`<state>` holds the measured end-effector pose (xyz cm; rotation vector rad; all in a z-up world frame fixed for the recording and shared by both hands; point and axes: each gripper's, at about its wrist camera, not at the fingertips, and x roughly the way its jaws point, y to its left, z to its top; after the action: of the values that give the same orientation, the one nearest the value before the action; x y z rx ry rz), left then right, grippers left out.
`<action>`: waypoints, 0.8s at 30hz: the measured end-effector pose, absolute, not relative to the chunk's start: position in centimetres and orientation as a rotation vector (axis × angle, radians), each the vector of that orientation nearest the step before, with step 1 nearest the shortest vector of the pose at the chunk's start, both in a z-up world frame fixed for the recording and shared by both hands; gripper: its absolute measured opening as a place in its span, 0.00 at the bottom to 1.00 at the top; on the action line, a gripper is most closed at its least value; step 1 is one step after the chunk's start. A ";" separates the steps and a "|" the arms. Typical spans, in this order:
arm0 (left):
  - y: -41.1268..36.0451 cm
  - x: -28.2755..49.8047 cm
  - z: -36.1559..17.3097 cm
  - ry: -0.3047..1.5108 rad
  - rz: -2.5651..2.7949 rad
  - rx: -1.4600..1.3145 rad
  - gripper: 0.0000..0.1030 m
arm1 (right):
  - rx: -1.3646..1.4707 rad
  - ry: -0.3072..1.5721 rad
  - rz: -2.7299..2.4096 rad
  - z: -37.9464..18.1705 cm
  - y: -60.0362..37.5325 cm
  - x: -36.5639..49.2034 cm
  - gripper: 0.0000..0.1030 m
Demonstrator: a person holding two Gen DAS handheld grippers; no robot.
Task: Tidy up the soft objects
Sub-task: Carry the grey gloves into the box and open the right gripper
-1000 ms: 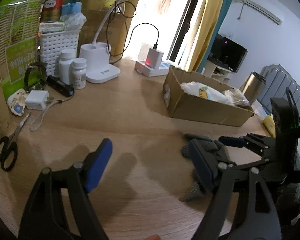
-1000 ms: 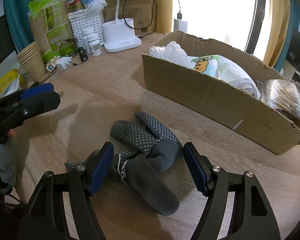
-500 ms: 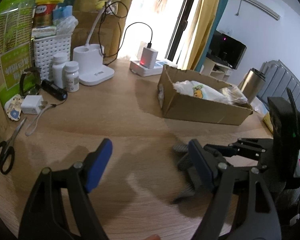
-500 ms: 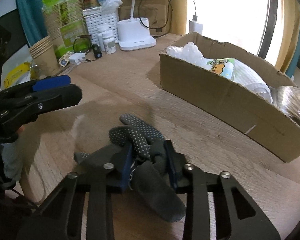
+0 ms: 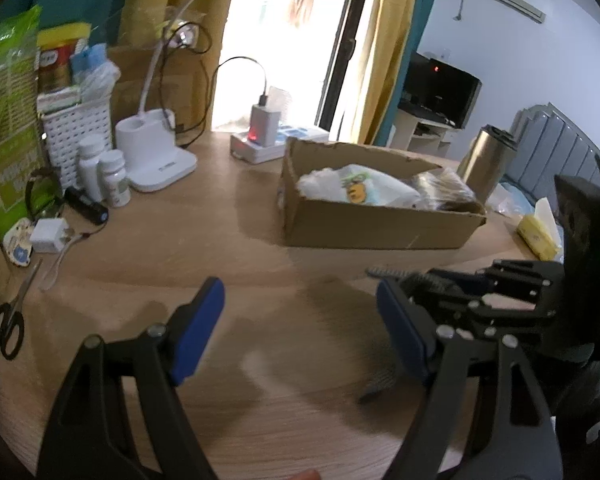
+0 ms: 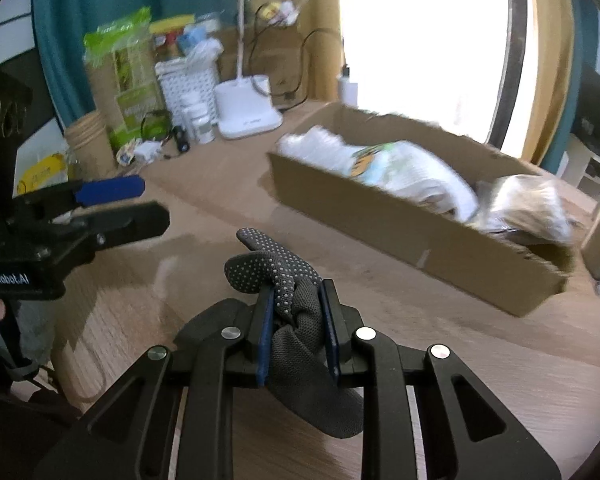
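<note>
My right gripper (image 6: 296, 316) is shut on a grey glove with white dots (image 6: 284, 276) and holds it lifted above the wooden desk (image 6: 204, 188). The glove's fingers stick out ahead of the jaws and its cuff hangs below. A cardboard box (image 6: 400, 224) with white soft packs (image 6: 404, 168) and a crinkled bag (image 6: 528, 204) stands ahead to the right. My left gripper (image 5: 300, 328) is open and empty over the desk. In the left wrist view the right gripper (image 5: 480, 292) is at the right with the glove (image 5: 388, 272) barely showing; the box (image 5: 372, 224) lies beyond.
A white lamp base (image 5: 156, 156), pill bottles (image 5: 104, 172), a white basket (image 5: 76, 136), a charger (image 5: 52, 236) and scissors (image 5: 12, 316) crowd the desk's left side. A power strip (image 5: 268, 144) sits behind the box, a steel flask (image 5: 488, 160) and yellow tissue pack (image 5: 540, 232) to its right.
My right gripper closed on the glove and lifted it off the desk toward the box. My left gripper stayed open and moved little.
</note>
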<state>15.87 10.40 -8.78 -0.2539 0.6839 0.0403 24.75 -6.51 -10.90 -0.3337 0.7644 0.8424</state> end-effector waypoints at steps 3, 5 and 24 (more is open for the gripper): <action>9.5 16.2 -8.2 0.678 0.034 -0.243 0.78 | -0.318 0.738 0.824 -9.8 -7.8 25.3 0.23; 8.8 16.4 -7.8 0.674 0.030 -0.235 0.78 | -0.307 0.721 0.811 -9.1 -8.8 25.7 0.23; 5.5 19.5 -4.9 0.643 0.003 -0.191 0.78 | -0.248 0.605 0.742 -5.0 -13.3 30.1 0.23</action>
<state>19.53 5.50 -4.94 -0.1910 0.6430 0.0029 30.11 -13.28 -4.98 -0.2479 0.6053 0.7418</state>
